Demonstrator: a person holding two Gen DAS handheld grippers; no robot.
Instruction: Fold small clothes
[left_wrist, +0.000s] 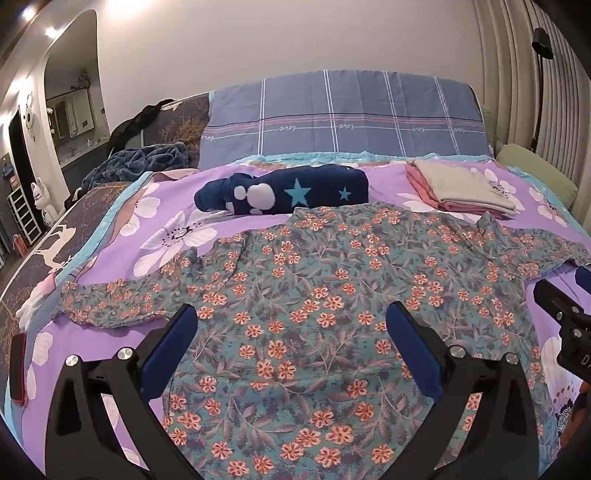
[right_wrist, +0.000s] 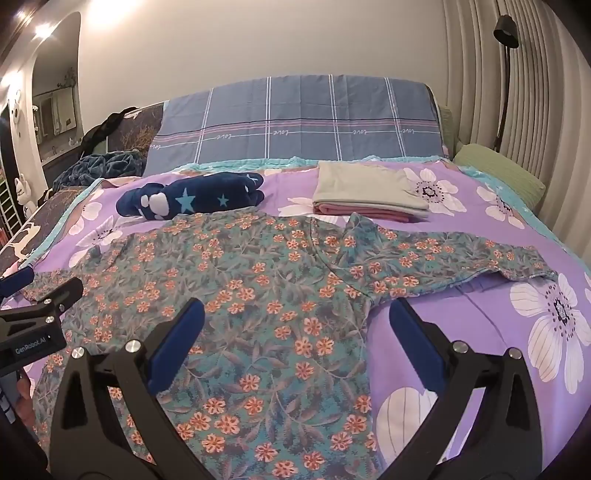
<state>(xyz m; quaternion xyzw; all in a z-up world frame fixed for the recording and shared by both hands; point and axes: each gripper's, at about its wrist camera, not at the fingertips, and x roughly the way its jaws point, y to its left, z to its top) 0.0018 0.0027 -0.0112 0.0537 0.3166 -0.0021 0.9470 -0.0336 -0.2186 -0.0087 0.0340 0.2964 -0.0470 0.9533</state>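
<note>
The bed (left_wrist: 122, 236) under its purple flowered quilt carries everything, so I start there: it is my work surface, and most of it is taken up by the shirt (left_wrist: 314, 295), the teal one with orange blossoms. The shirt lies flat and face down or face up, I cannot tell which, with the body running toward me and both sleeves spread out to the sides. No fold has been made in it that I can see; the hem end is near my wrists and the collar end points toward the headboard.

Beyond the collar sits the navy roll (left_wrist: 284, 192) with stars and white paw prints, bundled up rather than flat. I judge it either done in its own way or still waiting; the pictures do not settle that.

To the right of it, near the green pillow (right_wrist: 502, 173), is the stack (right_wrist: 369, 195): a beige piece on top of a pink one, edges squared. That looks like finished work, so I judge at least two pieces folded and the shirt as the piece in hand.

My left gripper (left_wrist: 291, 332) hangs over the shirt's middle with its jaws spread wide and nothing between them. My right gripper (right_wrist: 295, 328) hovers over the shirt's right edge by the armpit, jaws equally wide and empty. Still to do, I judge: bring the sleeves in, then fold the body.
</note>
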